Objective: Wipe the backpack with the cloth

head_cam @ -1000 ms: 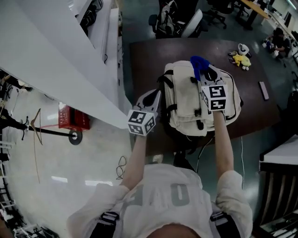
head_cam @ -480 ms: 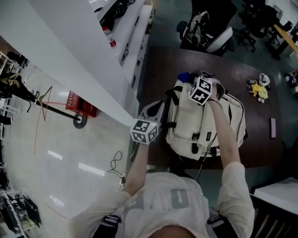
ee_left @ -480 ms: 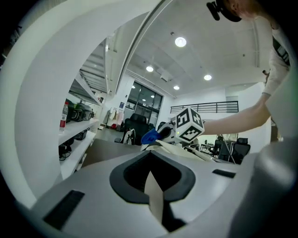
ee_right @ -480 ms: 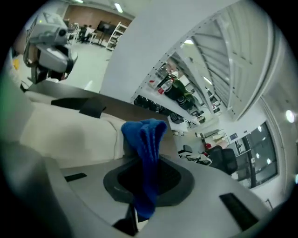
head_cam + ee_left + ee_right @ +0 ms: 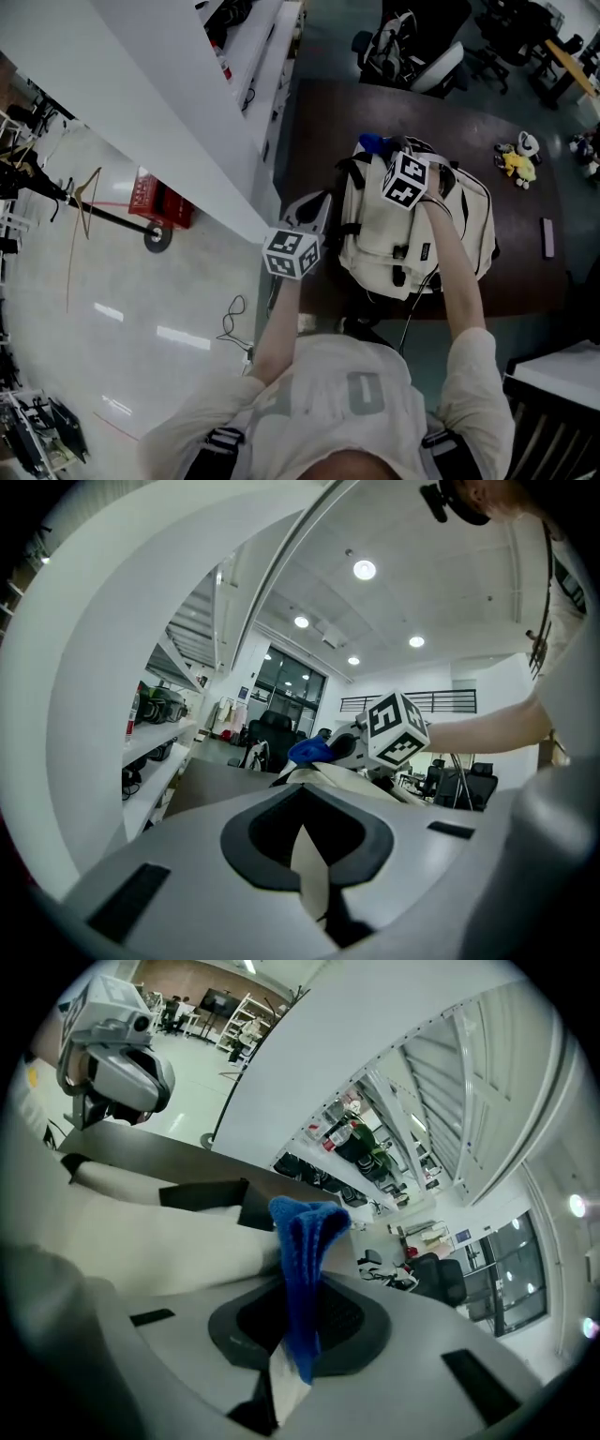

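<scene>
While the cream backpack lay on the dark brown table, the right gripper hung over the bag's far end. Its jaws were clamped on the blue cloth, which stuck out past them. The left gripper, jaws pressed together, sat just beside the backpack's left side.

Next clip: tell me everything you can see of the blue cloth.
The blue cloth looks like nubby, terry-like fabric, bunched into a narrow folded strip. The right hand-held gripper has its jaws shut on its lower part, and the free end sticks out beyond them. It is held at the top end of the cream backpack; whether it actually presses on the fabric is unclear.
</scene>
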A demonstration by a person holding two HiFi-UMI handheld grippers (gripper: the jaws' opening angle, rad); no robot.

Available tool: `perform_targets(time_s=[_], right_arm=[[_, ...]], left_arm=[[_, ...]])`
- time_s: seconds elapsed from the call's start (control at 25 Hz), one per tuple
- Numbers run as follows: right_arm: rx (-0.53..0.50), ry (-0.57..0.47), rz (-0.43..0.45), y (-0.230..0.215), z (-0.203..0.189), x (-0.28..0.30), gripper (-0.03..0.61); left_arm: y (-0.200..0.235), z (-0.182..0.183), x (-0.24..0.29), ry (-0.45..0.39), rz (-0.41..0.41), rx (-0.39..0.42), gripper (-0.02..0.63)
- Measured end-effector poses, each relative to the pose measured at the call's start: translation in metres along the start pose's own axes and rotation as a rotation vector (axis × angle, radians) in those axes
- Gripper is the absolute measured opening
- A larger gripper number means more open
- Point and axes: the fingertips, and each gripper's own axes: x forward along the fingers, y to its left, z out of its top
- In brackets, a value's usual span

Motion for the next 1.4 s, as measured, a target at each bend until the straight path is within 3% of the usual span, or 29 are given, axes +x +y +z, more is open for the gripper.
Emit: perform_targets(time_s=[0.36, 0.56, 0.92, 1.4], right_arm=[[-0.043, 0.096, -0.06, 0.061, 0.012, -0.051, 0.041], [0.013, 0.082, -0.059, 0.093, 0.026, -0.076, 0.041], [0.052, 0.068, -0.057, 0.183, 0.032, -0.112, 0.041], [0.103, 0.054, -0.023, 0.266, 0.023, -0.144, 0.041]], left_arm=[[-0.017, -0.014, -0.045, 0.02, -0.094, 0.001, 0.005], [-0.032, -0.023, -0.068, 0.022, -0.116, 0.002, 0.005], [-0.07, -0.024, -0.117, -0.013, -0.034, 0.016, 0.005], [-0.117, -0.042, -0.174, -0.016, 0.004, 0.058, 0.004]])
